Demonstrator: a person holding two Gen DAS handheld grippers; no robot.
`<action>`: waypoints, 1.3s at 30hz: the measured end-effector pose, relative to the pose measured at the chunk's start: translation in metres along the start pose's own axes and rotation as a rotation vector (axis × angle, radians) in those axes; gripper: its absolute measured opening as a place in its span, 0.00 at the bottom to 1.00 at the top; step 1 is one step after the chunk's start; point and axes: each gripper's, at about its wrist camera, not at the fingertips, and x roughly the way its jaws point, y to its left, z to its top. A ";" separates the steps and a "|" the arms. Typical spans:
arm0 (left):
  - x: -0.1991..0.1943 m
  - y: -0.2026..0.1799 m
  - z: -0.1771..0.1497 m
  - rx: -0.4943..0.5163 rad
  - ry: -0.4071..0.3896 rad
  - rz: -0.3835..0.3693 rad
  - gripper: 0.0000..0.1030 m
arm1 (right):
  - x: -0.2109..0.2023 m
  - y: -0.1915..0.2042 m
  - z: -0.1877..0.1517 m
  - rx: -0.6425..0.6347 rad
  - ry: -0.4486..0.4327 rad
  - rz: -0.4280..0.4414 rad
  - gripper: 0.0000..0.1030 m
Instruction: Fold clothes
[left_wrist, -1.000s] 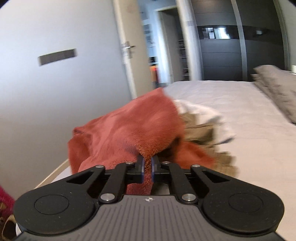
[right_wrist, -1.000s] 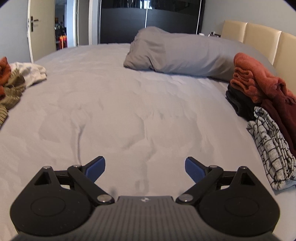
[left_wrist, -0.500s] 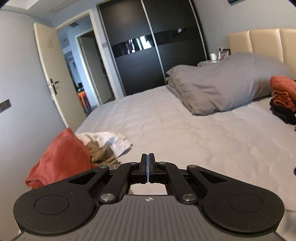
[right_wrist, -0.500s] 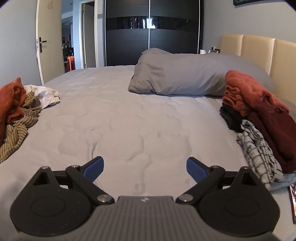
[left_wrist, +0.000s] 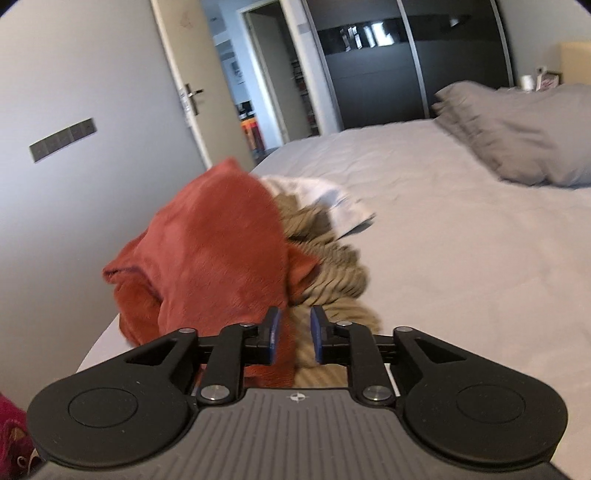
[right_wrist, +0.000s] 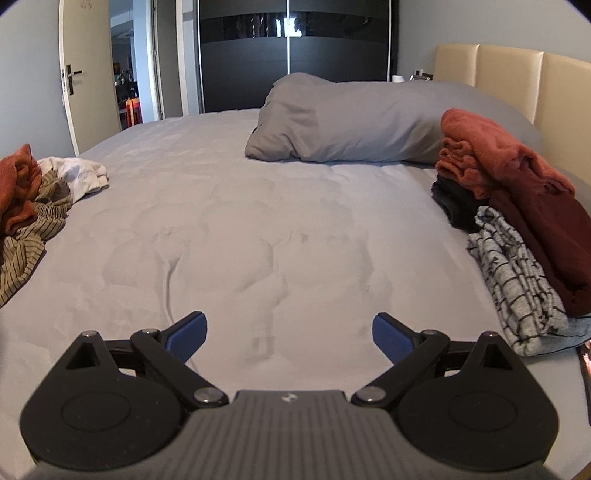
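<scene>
Left claw (left_wrist: 293, 334) aimed into unfolded heap, jaws opening, narrow gap, nothing pinched yet; rust-red fleece garment (left_wrist: 218, 251) and olive striped top (left_wrist: 332, 266) directly beyond tips. Right claw (right_wrist: 290, 332) wide open, empty, over bare grey bedsheet (right_wrist: 277, 229). Folded stack (right_wrist: 517, 221) by headboard looks done; left heap remains, white garment (right_wrist: 79, 175) included.

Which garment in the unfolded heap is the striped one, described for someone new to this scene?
Start at the grey bed and go to its left edge, away from the beige headboard, where the loose heap lies. The striped garment sprawls nearest the viewer, olive-tan with thin dark stripes, unlike the plain rust-orange fleece and white garment beside it.
</scene>
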 end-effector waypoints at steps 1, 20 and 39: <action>0.009 0.001 -0.003 -0.002 0.012 0.008 0.20 | 0.004 0.002 0.000 -0.002 0.009 0.002 0.95; 0.116 0.026 -0.006 -0.191 0.103 0.123 0.25 | 0.054 0.032 -0.005 -0.046 0.132 0.012 0.95; -0.059 -0.033 0.042 0.027 -0.061 -0.264 0.07 | 0.011 0.034 0.008 -0.047 0.037 0.070 0.95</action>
